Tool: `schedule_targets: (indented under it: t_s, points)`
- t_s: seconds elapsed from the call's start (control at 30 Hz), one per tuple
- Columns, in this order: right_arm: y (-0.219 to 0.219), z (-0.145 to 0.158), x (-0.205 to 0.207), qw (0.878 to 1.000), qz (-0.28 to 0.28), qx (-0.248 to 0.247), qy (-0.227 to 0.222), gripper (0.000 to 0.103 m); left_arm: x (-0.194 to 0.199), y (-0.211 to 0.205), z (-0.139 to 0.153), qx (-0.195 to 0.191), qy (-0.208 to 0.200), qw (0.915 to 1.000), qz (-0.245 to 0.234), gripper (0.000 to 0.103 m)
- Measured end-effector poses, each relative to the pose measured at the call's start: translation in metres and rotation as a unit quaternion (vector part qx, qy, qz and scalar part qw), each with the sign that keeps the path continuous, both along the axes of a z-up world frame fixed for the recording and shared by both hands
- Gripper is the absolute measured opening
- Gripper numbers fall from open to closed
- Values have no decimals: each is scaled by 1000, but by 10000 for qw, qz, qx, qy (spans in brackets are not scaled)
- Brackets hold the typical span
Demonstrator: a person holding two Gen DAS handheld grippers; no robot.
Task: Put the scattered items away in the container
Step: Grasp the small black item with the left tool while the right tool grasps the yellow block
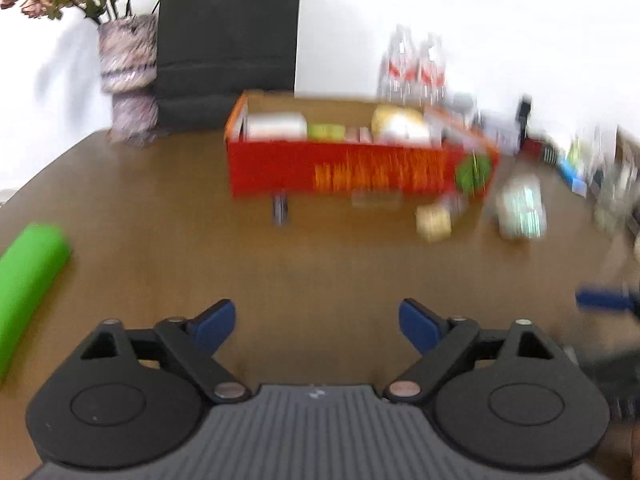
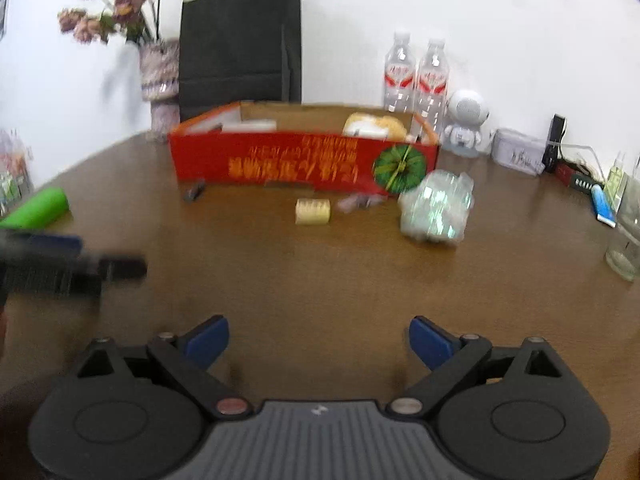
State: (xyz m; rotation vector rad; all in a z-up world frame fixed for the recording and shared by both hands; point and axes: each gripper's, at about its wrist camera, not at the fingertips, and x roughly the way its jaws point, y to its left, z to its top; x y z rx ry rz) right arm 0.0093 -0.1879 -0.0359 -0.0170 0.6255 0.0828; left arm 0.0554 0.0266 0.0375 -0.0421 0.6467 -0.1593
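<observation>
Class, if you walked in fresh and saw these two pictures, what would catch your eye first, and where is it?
First the long red box across the middle of the brown table, already holding a few items. In front of it lie a small yellow roll and a shiny crinkled packet. A bright green cylinder lies at the far left edge.

Red box (image 2: pixel 304 160): orange lettering across its front wall, upside down and too blurred to read. Two water bottles (image 2: pixel 416 76): red-and-white labels, wording illegible. Nothing else carries readable text.
</observation>
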Motion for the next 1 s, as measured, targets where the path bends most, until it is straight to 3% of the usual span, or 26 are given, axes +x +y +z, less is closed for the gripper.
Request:
schedule_targets:
  t_s: [0.07, 0.13, 0.27, 0.33, 0.47, 0.6, 0.7, 0.77, 0.8, 1.0]
  points:
    - [-6, 6, 7, 9999, -81, 98, -94, 97, 42, 6, -2, -72, 65, 9999, -59, 81]
    - [-12, 8, 14, 9996, -161, 199, -81, 97, 77, 8, -10, 17, 230, 9997, 63, 45]
    - [-17, 7, 29, 9997, -107, 242, 8, 96, 113, 3, -22, 222, 412, 9988, 164, 34]
    - [-17, 7, 43, 9998, -72, 192, 43, 95, 115, -1, -25, 399, 348, 9984, 180, 12]
    - [-9, 7, 82, 9993, 245, 278, 80, 86, 103, 4, -21, 256, 434, 9984, 264, 10]
    - [7, -5, 125, 9978, 512, 324, 269, 74, 64, 18, -14, -167, 283, 9989, 329, 10]
    - [15, -11, 147, 9980, 471, 240, 339, 53, 42, 26, -19, -415, 160, 9982, 391, 10]
    - [19, -14, 154, 9985, 451, 113, 276, 33, 41, 31, -20, -548, 244, 9972, 439, 10]
    - [21, -15, 155, 9987, 435, 71, 241, 29, 41, 34, -18, -623, 237, 9969, 412, 10]
    - [26, -10, 128, 9988, 443, 72, 199, 29, 30, 23, -10, -517, -68, 9985, 181, 10]
